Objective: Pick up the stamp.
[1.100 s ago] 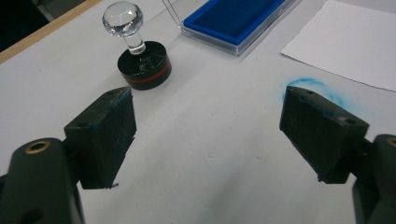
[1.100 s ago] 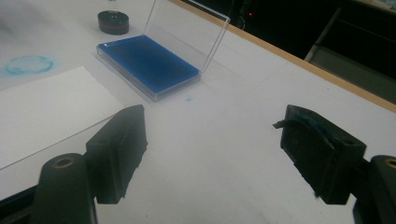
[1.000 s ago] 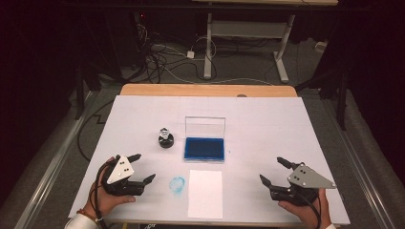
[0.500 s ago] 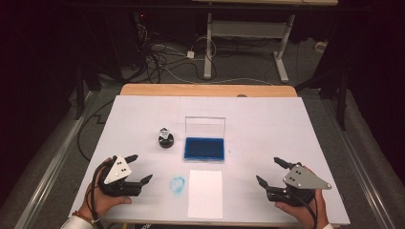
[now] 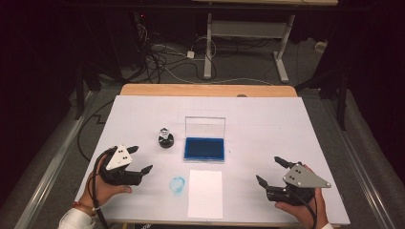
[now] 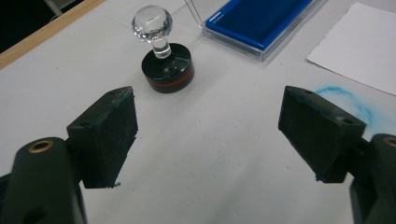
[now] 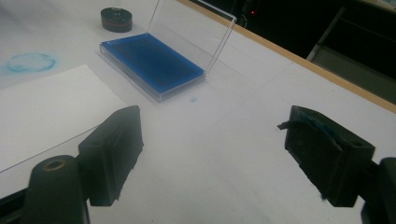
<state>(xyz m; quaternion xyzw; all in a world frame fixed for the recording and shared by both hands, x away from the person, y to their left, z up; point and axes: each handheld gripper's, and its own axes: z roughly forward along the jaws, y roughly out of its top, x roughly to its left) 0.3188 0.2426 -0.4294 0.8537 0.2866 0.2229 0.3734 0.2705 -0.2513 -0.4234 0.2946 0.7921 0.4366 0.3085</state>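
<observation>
A black round stamp with a clear knob handle (image 5: 165,138) (image 6: 163,60) stands upright left of an open blue ink pad (image 5: 204,148) (image 7: 154,63) whose clear lid is raised. A white sheet of paper (image 5: 206,192) (image 7: 42,112) lies in front of the pad, with a round blue ink print (image 5: 177,185) (image 6: 348,100) on the table beside it. My left gripper (image 5: 136,159) (image 6: 205,133) hovers open near the table's front left, jaws pointing at the stamp. My right gripper (image 5: 270,171) (image 7: 212,149) is open at the front right; its jaws have just been opening with nothing between them.
The white table top (image 5: 267,129) has a wooden strip (image 5: 205,89) along its far edge. Beyond it, cables and a desk frame (image 5: 248,33) lie on the dark floor. A small blue ink spot (image 7: 193,99) marks the table by the pad.
The left gripper has shifted slightly up and toward the stamp. The right gripper's jaws have spread wider; that hand has stayed in place.
</observation>
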